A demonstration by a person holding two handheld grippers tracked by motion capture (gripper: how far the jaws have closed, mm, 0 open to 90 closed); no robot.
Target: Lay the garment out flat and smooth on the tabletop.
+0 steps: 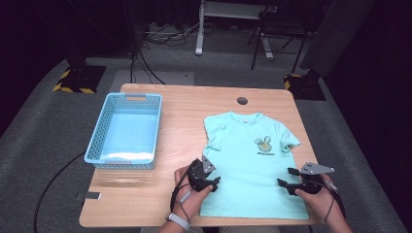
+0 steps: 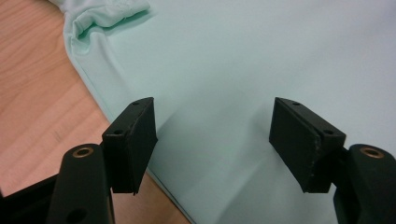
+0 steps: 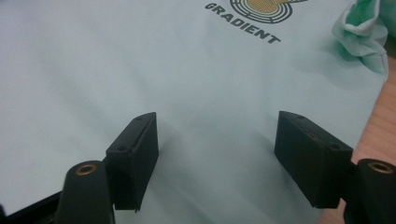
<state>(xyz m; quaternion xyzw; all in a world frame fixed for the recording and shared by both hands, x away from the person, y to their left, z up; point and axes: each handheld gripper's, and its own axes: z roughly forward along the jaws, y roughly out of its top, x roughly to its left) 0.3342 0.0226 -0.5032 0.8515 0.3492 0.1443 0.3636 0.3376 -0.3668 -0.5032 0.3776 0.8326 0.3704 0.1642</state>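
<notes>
A mint-green T-shirt (image 1: 250, 160) lies flat, front up, on the wooden table (image 1: 180, 121), with a round printed logo (image 1: 264, 144) and the word GRADIENT (image 3: 243, 29) on the chest. My left gripper (image 1: 210, 183) hovers over the shirt's left side edge, open, its jaws wide apart above the cloth (image 2: 224, 93). My right gripper (image 1: 286, 178) is over the shirt's lower right side, also open with nothing between its fingers. A bunched sleeve (image 2: 105, 16) lies ahead of the left gripper, and the other sleeve (image 3: 366, 32) ahead of the right.
A light blue plastic basket (image 1: 125, 130) stands on the table's left half. A round cable hole (image 1: 242, 101) sits at the far edge. Beyond the table are chair legs, cables and yellow-black floor markers (image 1: 73, 82).
</notes>
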